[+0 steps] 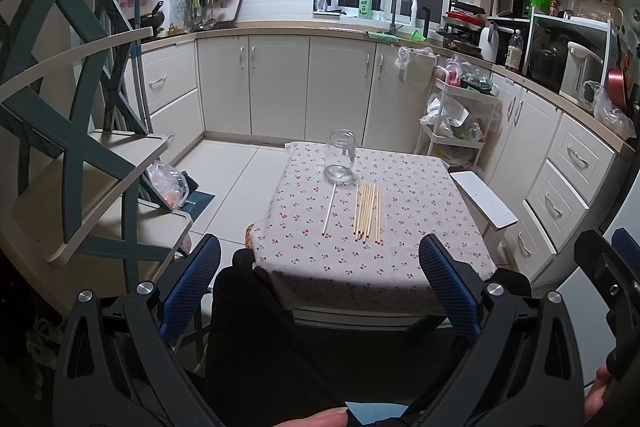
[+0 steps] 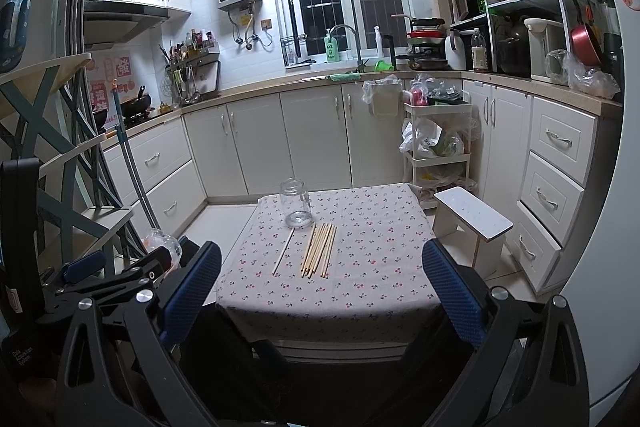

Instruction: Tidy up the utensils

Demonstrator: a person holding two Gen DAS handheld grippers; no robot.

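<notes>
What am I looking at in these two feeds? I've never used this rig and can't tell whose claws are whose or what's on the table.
There is no robot arm: a person holds one two-finger gripper in each hand, with a fisheye camera on each looking along its fingers. One view shows the left gripper, the other the right gripper. Both are open and hold nothing, short of the table. On the flowered tablecloth stand an empty glass jar, a bundle of wooden chopsticks lying flat, and one paler single stick to their left.
</notes>
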